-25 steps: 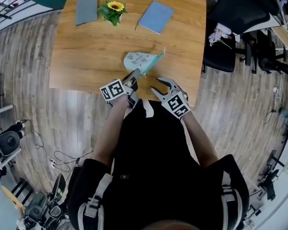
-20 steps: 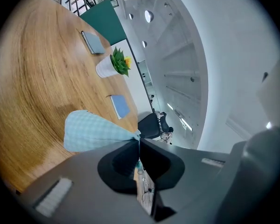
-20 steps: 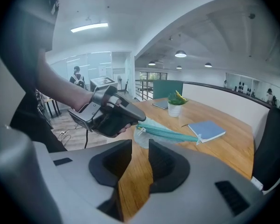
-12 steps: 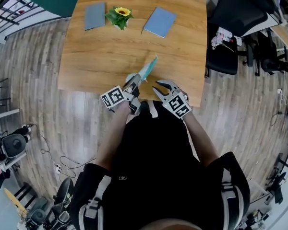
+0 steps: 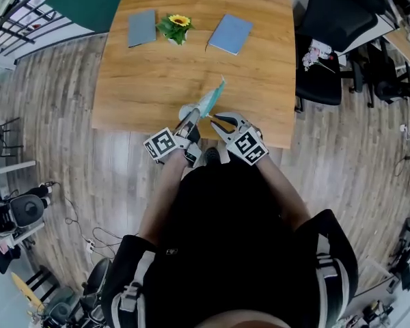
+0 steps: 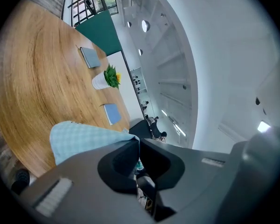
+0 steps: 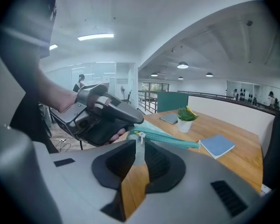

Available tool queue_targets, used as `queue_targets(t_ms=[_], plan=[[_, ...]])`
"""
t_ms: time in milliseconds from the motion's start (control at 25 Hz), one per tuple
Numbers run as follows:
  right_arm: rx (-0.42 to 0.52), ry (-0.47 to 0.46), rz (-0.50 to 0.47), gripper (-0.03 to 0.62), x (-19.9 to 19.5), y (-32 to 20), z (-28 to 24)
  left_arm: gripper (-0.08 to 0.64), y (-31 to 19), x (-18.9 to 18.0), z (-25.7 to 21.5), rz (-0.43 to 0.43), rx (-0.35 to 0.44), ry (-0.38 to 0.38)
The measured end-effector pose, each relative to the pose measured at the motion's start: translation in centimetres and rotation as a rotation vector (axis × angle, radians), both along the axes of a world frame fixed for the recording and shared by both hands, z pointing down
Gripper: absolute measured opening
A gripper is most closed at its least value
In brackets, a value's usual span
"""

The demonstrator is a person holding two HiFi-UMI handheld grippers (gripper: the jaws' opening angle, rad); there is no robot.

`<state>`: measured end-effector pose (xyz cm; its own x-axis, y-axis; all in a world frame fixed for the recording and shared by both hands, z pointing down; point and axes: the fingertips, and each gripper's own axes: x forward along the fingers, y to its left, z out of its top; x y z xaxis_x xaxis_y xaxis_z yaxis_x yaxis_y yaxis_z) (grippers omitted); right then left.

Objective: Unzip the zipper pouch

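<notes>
Right now my left gripper (image 5: 192,117) has its jaws pressed tight on one end of the zipper pouch (image 5: 210,99). It holds the pouch up off the table (image 5: 150,74), above the near edge, with the far end angling out over the wood. I judge this grip keeps the bag taut and turns the zipper (image 7: 170,138) toward my other hand.

My right gripper (image 5: 217,119) has just been closing its jaws. The small pale zipper pull (image 7: 139,139) hangs between their tips. I cannot tell whether the pads bite it yet.

The pouch is soft cloth in a faint pale blue check, flat and floppy, with a teal zipper tape along its top. The table is smooth, warm-grained wood.
</notes>
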<state>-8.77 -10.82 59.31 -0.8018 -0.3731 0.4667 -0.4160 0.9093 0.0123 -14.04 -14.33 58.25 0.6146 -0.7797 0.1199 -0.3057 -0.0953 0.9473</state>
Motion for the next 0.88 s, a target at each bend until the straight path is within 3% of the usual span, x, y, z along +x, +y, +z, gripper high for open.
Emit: queue_targets(t_ms=[520, 880], plan=[[0.039, -0.035, 0.009, 0.012, -0.2, 1.4, -1.5, 0.003, 2.0, 0.3, -1.7, -0.023, 0.028, 0.011], [0.064, -0.047, 0.001, 0.012, 0.3, 2.0, -2.3, 0.003, 2.5, 0.7, -2.2, -0.024, 0.037, 0.04]])
